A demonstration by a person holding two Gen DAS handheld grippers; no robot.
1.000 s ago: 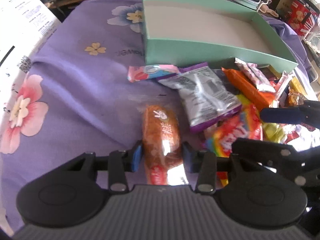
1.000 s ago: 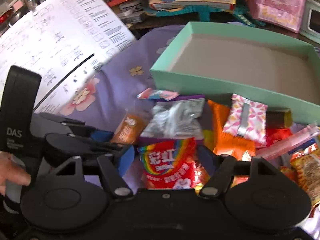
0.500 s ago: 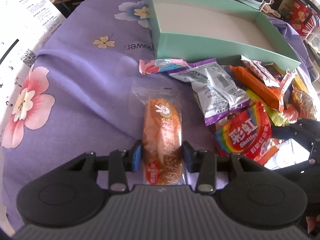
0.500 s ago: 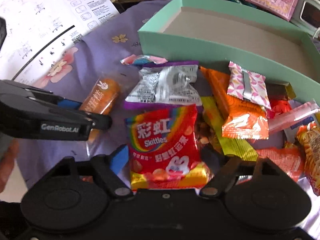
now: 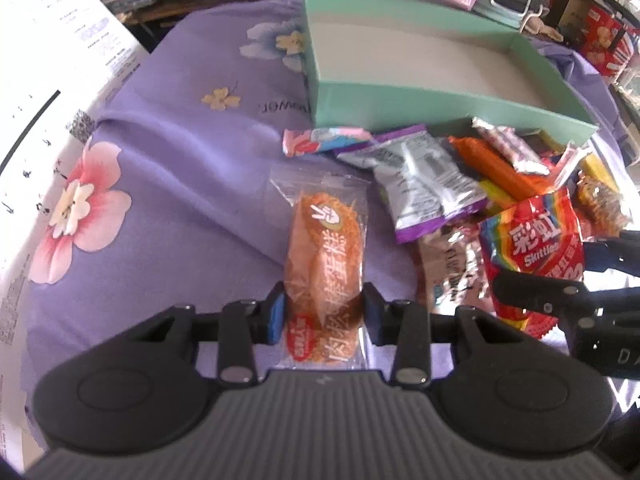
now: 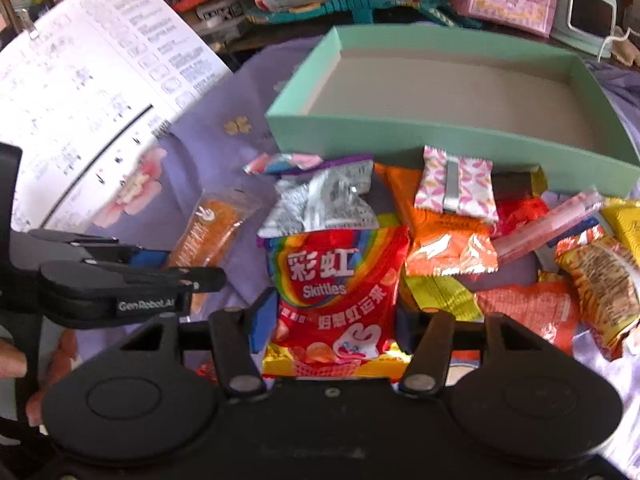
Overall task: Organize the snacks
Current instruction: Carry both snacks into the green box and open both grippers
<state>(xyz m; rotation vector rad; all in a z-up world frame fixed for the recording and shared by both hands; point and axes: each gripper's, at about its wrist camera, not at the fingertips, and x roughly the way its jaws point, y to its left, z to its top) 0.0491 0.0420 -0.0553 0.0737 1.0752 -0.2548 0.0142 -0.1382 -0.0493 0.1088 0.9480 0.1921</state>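
left gripper: jaws drawn in against both sides of the orange cake packet, gripping its near end. the packet points away from the camera, its far end over the purple floral cloth; whether that end touches the cloth cannot be told.

right gripper: jaws pressed to both sides of the red skittles bag, holding it at its lower half. the bag stands upright between the fingers, in front of the snack pile.

just beyond the skittles bag, a silver packet with purple edge lies crumpled. to its right, an orange packet with a pink-and-white patterned sachet resting on top. further right, a pink tube, a yellow-green packet and a noodle snack bag overlap one another.

a small pink-and-blue wrapper lies near the box's front wall.

behind the pile, the teal box sits on the cloth, open at top, grey floor bare. a large printed sheet lies to the left.
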